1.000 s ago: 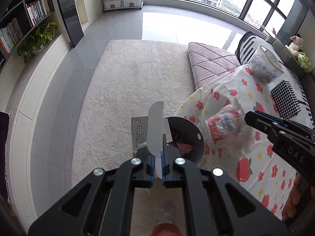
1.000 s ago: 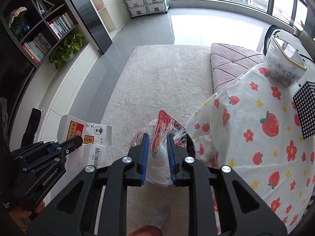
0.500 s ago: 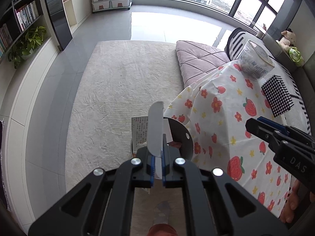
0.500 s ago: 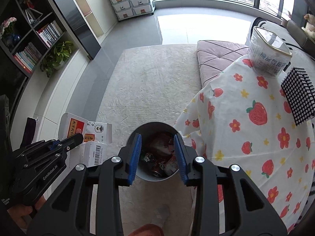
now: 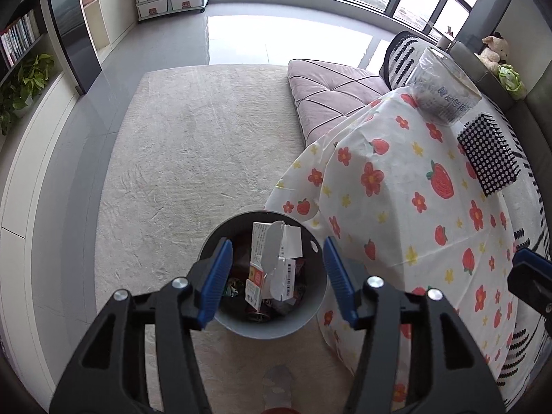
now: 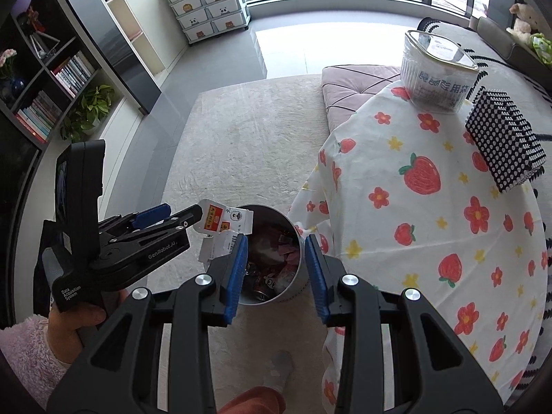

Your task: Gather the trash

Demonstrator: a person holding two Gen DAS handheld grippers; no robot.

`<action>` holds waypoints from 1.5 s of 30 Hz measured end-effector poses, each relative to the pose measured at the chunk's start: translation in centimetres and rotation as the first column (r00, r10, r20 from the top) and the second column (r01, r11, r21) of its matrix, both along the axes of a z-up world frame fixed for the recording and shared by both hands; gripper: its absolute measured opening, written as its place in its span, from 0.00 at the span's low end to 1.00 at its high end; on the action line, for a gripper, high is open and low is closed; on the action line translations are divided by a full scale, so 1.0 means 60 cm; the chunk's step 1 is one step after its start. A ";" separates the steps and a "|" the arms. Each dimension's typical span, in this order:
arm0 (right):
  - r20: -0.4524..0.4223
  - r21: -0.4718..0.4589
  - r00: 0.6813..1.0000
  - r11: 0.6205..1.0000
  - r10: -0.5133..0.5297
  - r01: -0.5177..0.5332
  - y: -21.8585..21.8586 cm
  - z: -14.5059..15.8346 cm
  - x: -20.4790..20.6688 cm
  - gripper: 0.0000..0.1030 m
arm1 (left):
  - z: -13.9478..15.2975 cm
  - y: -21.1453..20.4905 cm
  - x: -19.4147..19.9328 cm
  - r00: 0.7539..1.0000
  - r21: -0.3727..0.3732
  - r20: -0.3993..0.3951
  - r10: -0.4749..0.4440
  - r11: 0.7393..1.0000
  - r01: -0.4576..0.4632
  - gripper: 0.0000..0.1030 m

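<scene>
A grey round trash bin (image 5: pixel 312 305) stands on the carpet beside the table and holds wrappers and cans. A torn white and orange paper box (image 5: pixel 274 264) lies in the bin's mouth. My left gripper (image 5: pixel 276 277) is open above the bin with nothing between its blue pads. In the right wrist view the bin (image 6: pixel 299 284) shows below my open, empty right gripper (image 6: pixel 276 269). The left gripper (image 6: pixel 165 220) sits at the left there, with the box (image 6: pixel 224 222) at its tips over the bin's rim.
A round table with a strawberry-print cloth (image 6: pixel 431 207) stands at the right. It carries a clear tub (image 6: pixel 438 76) and a black dotted box (image 6: pixel 503 145). A pink floor cushion (image 5: pixel 331 93) lies behind. Shelves with books and a plant (image 6: pixel 86 110) line the left wall.
The right gripper opened and dropped its plastic snack wrapper into the bin. The left gripper then opened and let the paper box fall into the bin's mouth.
</scene>
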State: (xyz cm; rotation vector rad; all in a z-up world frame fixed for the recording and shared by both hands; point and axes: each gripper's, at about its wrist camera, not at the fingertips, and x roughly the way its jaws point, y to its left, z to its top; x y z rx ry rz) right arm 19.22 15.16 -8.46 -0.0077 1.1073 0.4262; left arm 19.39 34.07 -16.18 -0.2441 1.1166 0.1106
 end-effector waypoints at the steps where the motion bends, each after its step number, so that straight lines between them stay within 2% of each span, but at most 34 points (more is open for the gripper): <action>1: -0.002 -0.002 1.000 1.000 -0.005 0.005 -0.005 -0.001 -0.002 0.32 | -0.001 0.003 0.000 1.000 0.002 -0.004 0.013 1.000 -0.013 0.57; 7: -0.013 -0.016 0.999 0.999 -0.030 0.030 -0.034 0.000 -0.013 0.32 | 0.043 0.008 -0.031 0.999 0.066 0.016 0.037 0.997 -0.038 0.62; 13: -0.003 -0.014 0.999 0.998 -0.053 0.053 -0.057 0.025 -0.028 0.32 | 0.110 -0.006 -0.070 1.000 0.155 0.025 -0.014 0.988 0.010 0.62; 15: 0.000 -0.012 0.998 0.998 -0.066 0.066 -0.067 0.038 -0.034 0.32 | 0.135 -0.017 -0.080 0.999 0.174 0.025 -0.043 0.984 0.038 0.66; 20: 0.018 -0.005 0.994 0.995 -0.104 0.104 -0.100 0.090 -0.058 0.32 | 0.197 -0.053 -0.095 0.995 0.133 0.035 -0.090 0.987 0.085 0.67; 22: 0.026 -0.008 0.992 0.992 -0.125 0.125 -0.116 0.113 -0.070 0.37 | 0.218 -0.073 -0.096 0.992 0.123 0.029 -0.121 0.985 0.117 0.67; 27: 0.031 -0.054 0.984 0.983 -0.175 0.176 -0.163 0.154 -0.105 0.41 | 0.265 -0.137 -0.106 0.977 0.142 0.014 -0.214 0.967 0.210 0.68; 35: 0.046 -0.105 0.954 0.948 -0.296 0.299 -0.272 0.214 -0.175 0.56 | 0.331 -0.259 -0.148 0.944 0.122 0.019 -0.328 0.938 0.324 0.72; 38: 0.048 -0.125 0.945 0.937 -0.323 0.326 -0.318 0.231 -0.201 0.61 | 0.348 -0.305 -0.167 0.941 0.108 0.009 -0.337 0.936 0.334 0.72; 45: 0.043 -0.174 0.938 0.922 -0.344 0.347 -0.422 0.268 -0.256 0.62 | 0.383 -0.402 -0.217 0.951 0.074 -0.008 -0.310 0.948 0.310 0.73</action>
